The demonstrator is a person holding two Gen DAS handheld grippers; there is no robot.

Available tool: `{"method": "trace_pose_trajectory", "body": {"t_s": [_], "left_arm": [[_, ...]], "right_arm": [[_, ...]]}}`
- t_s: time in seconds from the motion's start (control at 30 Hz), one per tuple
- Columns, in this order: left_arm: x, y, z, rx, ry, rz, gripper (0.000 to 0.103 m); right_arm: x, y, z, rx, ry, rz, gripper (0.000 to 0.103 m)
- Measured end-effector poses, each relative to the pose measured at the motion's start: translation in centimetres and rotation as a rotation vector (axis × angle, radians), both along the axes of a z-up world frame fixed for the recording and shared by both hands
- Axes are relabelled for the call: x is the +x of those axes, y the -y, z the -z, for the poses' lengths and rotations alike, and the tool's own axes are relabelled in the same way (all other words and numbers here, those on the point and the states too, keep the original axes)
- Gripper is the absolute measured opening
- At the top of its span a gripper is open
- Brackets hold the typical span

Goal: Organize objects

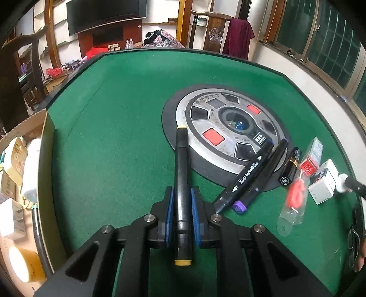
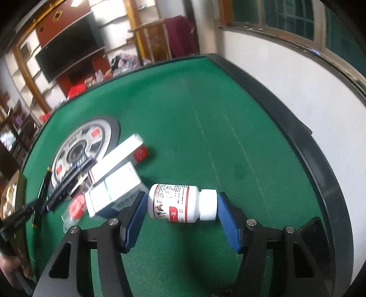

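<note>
**A living room at home, around a mahjong table**

We see a green felt tabletop [image 1: 119, 96] with a mahjong dice console [image 1: 231, 130], a wall-mounted television [image 1: 105, 13], wooden shelving [image 1: 52, 34], carved wooden chairs [image 1: 215, 29], draped clothing [image 1: 239, 36] and a barred window [image 1: 320, 34].

The left gripper [image 1: 182, 201] clamps a black marker with yellow ends [image 1: 181, 182] between its blue pads [image 1: 169, 205], the marker pointing toward twelve o'clock over the green felt table [image 1: 109, 128]. At one o'clock sits the round silver centre console [image 1: 231, 130]; two more black markers [image 1: 251, 176] lean on its rim at three o'clock. A cardboard box [image 1: 44, 160] stands at nine o'clock.
</note>
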State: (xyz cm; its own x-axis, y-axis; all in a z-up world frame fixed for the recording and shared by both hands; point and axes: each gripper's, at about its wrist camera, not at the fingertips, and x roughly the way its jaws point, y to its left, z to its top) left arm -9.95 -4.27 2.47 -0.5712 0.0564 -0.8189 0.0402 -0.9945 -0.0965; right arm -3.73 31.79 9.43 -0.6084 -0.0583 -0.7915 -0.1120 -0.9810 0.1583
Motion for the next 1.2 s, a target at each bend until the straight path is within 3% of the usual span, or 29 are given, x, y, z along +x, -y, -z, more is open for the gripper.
{"method": "trace_pose_trajectory", "body": {"t_s": [0.33, 0.67, 0.93, 1.2], "left_arm": [[0.9, -0.8, -0.5, -0.013, 0.010, 0.017, 0.014], [-1.6, -1.0, 0.4, -0.048, 0.036, -0.009, 0.014], [-0.4, -0.4, 0.1, -0.011, -0.014, -0.027, 0.014], [4.0, 0.5, -4.1, 0.024, -0.128, -0.019, 0.014]], "right_arm": [[-0.1, 0.6, -0.7, -0.029, -0.016, 0.000, 0.066], [0.0, 0.8, -0.7, -0.037, -0.023, -0.008, 0.066], [0.2, 0.9, -1.4, -0.051, -0.061, -0.006, 0.066], [1.1, 2.1, -2.6, -0.075, -0.151, -0.046, 0.066]]}}
